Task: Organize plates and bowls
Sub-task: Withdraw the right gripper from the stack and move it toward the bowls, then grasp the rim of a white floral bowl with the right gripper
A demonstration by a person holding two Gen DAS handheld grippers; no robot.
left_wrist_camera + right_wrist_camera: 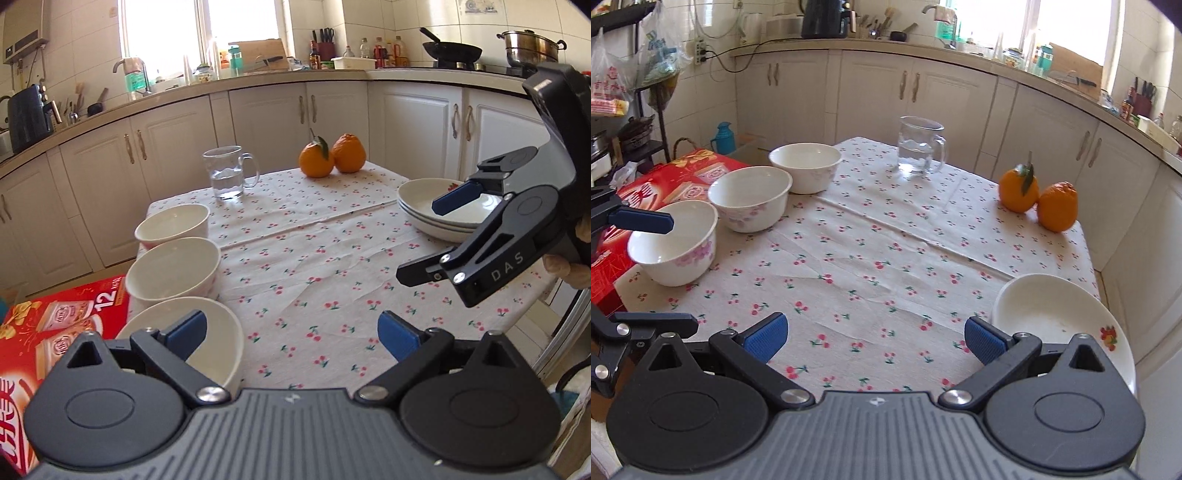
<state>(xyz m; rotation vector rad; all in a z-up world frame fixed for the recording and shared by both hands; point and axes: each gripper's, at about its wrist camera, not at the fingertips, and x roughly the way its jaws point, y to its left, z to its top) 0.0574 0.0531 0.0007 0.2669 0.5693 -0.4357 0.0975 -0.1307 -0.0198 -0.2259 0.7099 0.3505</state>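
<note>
The left claw (291, 330) tilts down over the cherry-print cloth surface (314, 266), jaws wide, empty; 3 white floral bowls (173, 267) line the frame's left. The right claw (875, 334) likewise gapes empty beside stacked white plates (1052, 314) at lower right.
</note>
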